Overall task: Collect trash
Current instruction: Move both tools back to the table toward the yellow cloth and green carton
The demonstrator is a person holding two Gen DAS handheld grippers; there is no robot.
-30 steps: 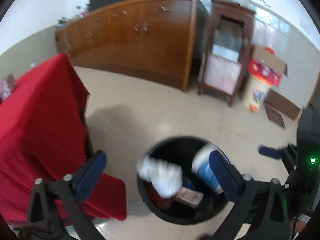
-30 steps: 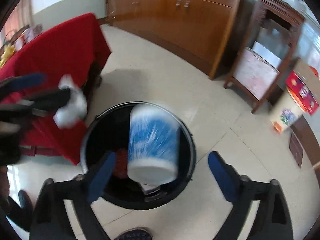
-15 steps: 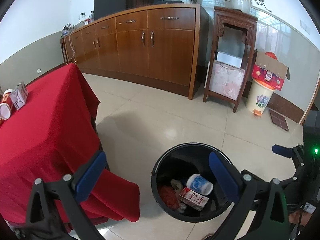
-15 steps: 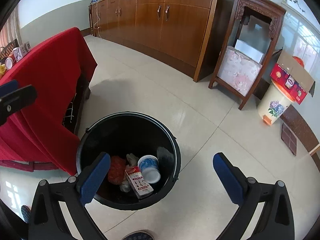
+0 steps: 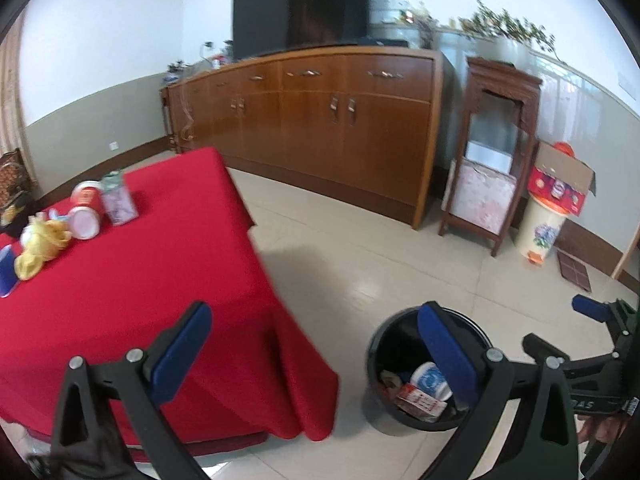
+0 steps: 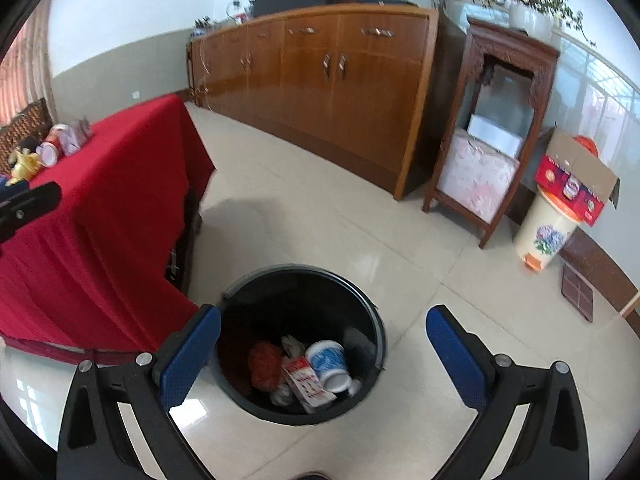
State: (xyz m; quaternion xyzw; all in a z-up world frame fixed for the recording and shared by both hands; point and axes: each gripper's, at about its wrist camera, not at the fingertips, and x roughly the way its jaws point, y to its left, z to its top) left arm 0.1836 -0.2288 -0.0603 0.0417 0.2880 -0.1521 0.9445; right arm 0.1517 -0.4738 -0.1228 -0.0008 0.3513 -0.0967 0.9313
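My left gripper [image 5: 308,348]: jaws spread wide, nothing between the blue pads; a second ago a white crumpled wad was dropping away from it over the bin.
My right gripper [image 6: 322,350]: jaws wide apart and bare too; a second ago the blue-and-white cup was falling out of it.
What changed: both pieces have gone in, and both my views have since lifted and pulled back from the bin mouth.
Black bin [image 6: 372,320]: on the tile floor at 6 o'clock in my right view, at 5 o'clock in my left view, just beside the hanging red tablecloth [image 5: 132,280].
Trash inside: blue-and-white cup [image 6: 326,362] lies on its side next to a red-and-white carton [image 6: 308,382], with a red crumpled bag [image 6: 264,364] to their left; white scraps show among them.
Trash left: on the tablecloth at 9 o'clock in my left view sit a red-and-white cup [image 5: 84,210], a small clear pack [image 5: 118,200] and a yellow crumpled wrapper [image 5: 38,244], well apart from the bin.
Meaning: this drop looks done; I judge the next step is a swing back toward the table for those pieces.
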